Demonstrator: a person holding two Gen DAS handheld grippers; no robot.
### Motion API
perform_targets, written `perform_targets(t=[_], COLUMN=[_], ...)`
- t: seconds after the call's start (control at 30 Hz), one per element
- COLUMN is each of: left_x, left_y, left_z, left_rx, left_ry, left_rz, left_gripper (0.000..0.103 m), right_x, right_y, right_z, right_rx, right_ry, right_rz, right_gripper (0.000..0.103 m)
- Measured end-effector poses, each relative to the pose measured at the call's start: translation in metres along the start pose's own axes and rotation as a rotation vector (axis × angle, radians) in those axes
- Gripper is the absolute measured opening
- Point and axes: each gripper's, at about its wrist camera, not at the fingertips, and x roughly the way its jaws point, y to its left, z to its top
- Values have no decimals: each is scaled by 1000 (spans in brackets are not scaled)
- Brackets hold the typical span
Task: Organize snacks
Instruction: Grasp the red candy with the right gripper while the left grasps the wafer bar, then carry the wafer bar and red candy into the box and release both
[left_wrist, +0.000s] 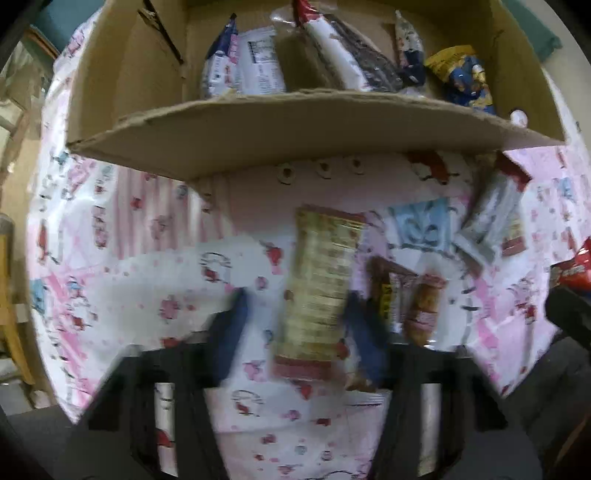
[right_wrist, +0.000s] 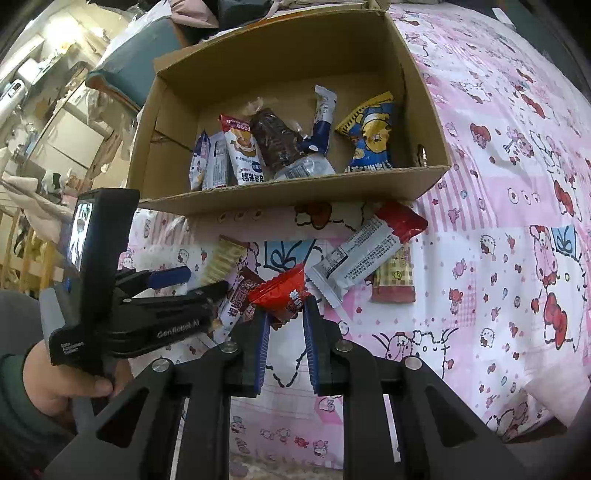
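A cardboard box (right_wrist: 421, 110) holding several snack packets stands on the pink patterned bedspread; it also shows in the left wrist view (left_wrist: 258, 129). My right gripper (right_wrist: 286, 314) is shut on a red snack packet (right_wrist: 282, 291) and holds it above the bedspread in front of the box. My left gripper (left_wrist: 295, 314) is open, its blue fingers either side of a gold cracker packet (left_wrist: 321, 284) lying on the spread; the left gripper also shows in the right wrist view (right_wrist: 199, 282). A brown packet (left_wrist: 424, 306) lies just right of it.
A white and red packet (right_wrist: 365, 254) and a yellow checked packet (right_wrist: 395, 277) lie in front of the box. A dark packet (right_wrist: 240, 295) lies under the red one. Cluttered furniture stands to the left (right_wrist: 55, 110). The bedspread (right_wrist: 498, 221) stretches right.
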Motion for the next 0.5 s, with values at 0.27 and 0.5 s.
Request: perform_targets(t=[0.27, 0.5], left_x=[-14, -41], left_y=[25, 32], left_z=[-5, -21], left_rx=[-79, -104], left_ry=[-25, -75], left_rz=[-7, -15], left_gripper=[23, 24], right_x=[-2, 1], right_y=[3, 8], right_z=[0, 1], right_rx=[-4, -8], right_ry=[-12, -15], right_rz=[-1, -7], right_gripper=[19, 19])
